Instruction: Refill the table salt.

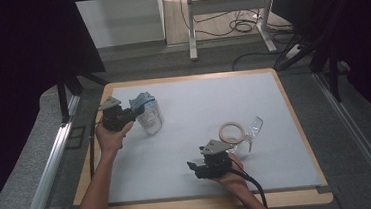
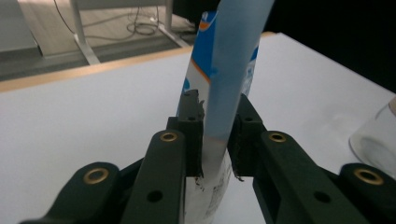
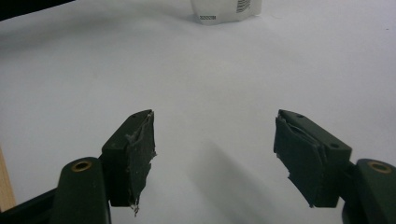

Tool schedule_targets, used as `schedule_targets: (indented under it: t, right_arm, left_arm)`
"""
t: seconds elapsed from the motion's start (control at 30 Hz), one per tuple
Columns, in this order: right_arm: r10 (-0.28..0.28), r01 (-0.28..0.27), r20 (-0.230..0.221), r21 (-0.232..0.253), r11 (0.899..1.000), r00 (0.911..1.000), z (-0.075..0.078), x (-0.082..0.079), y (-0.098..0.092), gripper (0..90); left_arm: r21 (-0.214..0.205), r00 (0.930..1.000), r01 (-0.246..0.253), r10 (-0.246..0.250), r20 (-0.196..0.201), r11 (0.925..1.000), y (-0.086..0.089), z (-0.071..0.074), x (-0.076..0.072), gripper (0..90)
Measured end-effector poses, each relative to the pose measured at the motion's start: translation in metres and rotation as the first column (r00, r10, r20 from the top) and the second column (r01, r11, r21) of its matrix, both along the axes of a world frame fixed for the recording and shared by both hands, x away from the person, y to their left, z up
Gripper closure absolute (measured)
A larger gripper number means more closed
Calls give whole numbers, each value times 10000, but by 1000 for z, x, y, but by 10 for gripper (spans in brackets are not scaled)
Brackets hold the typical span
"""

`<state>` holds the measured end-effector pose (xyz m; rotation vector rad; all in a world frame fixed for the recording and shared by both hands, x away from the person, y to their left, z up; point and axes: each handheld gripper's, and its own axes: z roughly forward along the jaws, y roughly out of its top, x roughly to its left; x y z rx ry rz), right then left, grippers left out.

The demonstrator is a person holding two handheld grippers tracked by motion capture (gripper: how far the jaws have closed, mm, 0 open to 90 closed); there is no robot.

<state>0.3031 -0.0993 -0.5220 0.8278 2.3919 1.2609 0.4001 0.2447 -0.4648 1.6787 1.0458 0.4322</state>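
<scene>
A white and blue pouch stands upright at the table's left. My left gripper comes at it from the left and is shut on the pouch's blue upper edge. In the left gripper view the blue strip of the pouch runs up between the two pads, with the left gripper pinching it from both sides. My right gripper rests low near the table's front, right of centre, and points left. In its own view the right gripper is open over bare white surface, and the pouch's base shows far off at the top.
A beige tape ring lies just beyond the right hand, and a clear container lies beside it; that container also edges into the left gripper view. The white mat sits on a wood-edged table.
</scene>
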Motion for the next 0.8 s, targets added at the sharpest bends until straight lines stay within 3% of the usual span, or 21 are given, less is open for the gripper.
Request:
schedule_targets:
  t: [0.07, 0.23, 0.4, 0.8]
  right_arm:
    - [-15, 15, -20, 8, 10000, 10000, -1, 1, 0, 297]
    - [22, -22, -47, -53, 10000, 10000, -2, 0, 1, 297]
    - [-1, 0, -30, -60, 10000, 10000, -2, 0, 1, 297]
    - [-64, 65, 63, -33, 10000, 10000, -1, 0, 0, 297]
  left_arm:
    - [-106, 10000, 36, -37, -43, 9999, 1, 0, 0, 778]
    - [153, 9999, -35, 33, 121, 9999, -2, 1, -1, 834]
    - [-104, 9997, 165, -163, 193, 9998, -3, 1, -2, 880]
    - [-207, 9973, 601, -592, 441, 9980, -10, 13, -7, 886]
